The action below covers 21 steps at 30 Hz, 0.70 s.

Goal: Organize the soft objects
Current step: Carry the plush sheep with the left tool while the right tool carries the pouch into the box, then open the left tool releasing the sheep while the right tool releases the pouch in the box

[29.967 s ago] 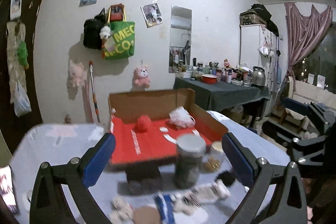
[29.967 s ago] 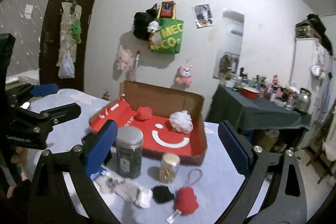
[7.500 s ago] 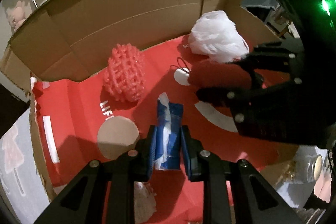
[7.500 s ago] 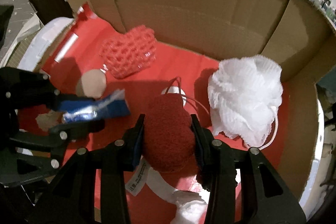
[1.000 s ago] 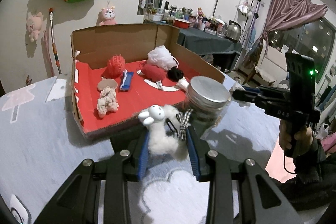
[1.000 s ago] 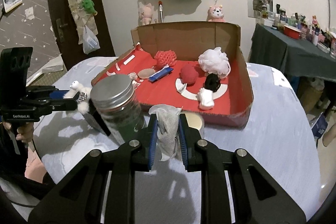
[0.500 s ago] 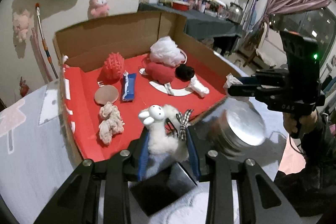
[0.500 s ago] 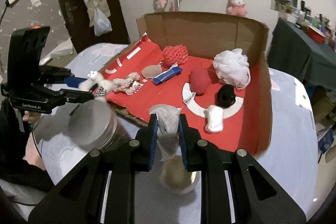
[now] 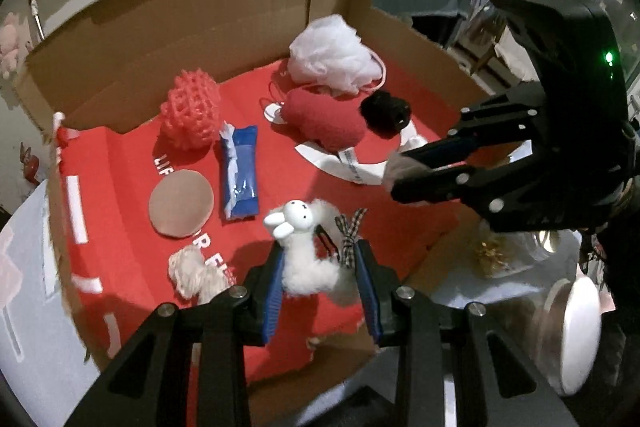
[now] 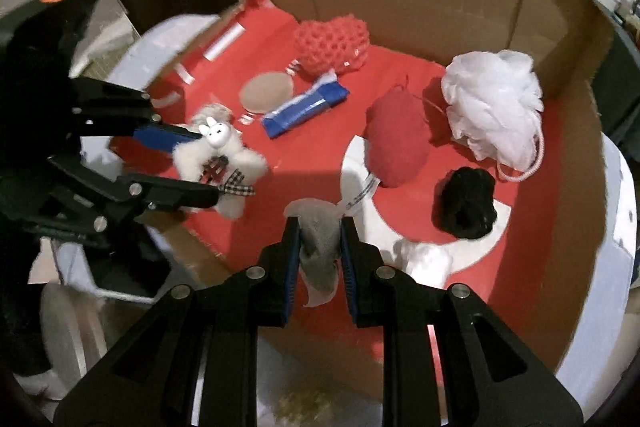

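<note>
Left wrist view: the left tool (image 9: 320, 283) is closed on a white plush llama (image 9: 308, 259) with a checked ribbon, held above the near edge of the cardboard box (image 9: 224, 7). On the box's red floor lie a pink mesh scrubber (image 9: 191, 115), a blue tissue pack (image 9: 239, 171), a round tan pad (image 9: 181, 203), a cream fuzzy scrunchie (image 9: 194, 273), a red plush pouch (image 9: 324, 123), a black scrunchie (image 9: 385, 115) and a white bath pouf (image 9: 334, 57). The right tool (image 9: 430, 169) enters from the right side, its jaws pinched on a pale cloth.

Right wrist view: the right tool (image 10: 319, 259) grips a grey cloth (image 10: 320, 247) between its blue pads, poised over the box's near edge, just in front of the red plush pouch (image 10: 396, 143). The black scrunchie (image 10: 466, 203) lies to the right of the cloth, the white bath pouf (image 10: 496, 107) behind it. The left tool (image 10: 192, 167) holds the llama (image 10: 216, 155) over the left part of the box. A metal jar lid (image 9: 580, 331) stands on the desk (image 10: 620, 187) outside the box.
</note>
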Motion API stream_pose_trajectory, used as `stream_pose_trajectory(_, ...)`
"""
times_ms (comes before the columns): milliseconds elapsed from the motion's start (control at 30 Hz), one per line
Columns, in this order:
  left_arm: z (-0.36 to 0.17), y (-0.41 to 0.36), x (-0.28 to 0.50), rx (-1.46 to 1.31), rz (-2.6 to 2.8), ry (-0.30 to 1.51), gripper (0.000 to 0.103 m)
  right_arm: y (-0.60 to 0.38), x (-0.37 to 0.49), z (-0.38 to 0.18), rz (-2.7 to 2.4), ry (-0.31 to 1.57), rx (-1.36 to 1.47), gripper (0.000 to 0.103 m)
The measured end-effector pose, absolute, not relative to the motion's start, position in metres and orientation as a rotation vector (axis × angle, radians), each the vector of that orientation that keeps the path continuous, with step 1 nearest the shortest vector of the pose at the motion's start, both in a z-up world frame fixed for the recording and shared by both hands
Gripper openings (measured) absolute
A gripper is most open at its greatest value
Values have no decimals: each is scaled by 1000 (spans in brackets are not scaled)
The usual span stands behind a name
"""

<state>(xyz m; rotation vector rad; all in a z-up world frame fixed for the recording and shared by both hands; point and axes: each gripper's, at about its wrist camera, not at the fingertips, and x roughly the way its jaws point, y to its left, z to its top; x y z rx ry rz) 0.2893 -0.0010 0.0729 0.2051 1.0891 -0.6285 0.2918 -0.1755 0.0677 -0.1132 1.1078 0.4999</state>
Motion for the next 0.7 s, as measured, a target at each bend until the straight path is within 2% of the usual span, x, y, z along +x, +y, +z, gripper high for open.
stream_pose_trajectory(400, 52, -16, 308, 252, -617, 1160, 37, -168, 321, 44, 480, 1257, -148, 19)
stream_pose_trajectory(700, 47, -17, 314, 250, -603, 1173, 44, -165, 322, 44, 477, 1275, -183, 20)
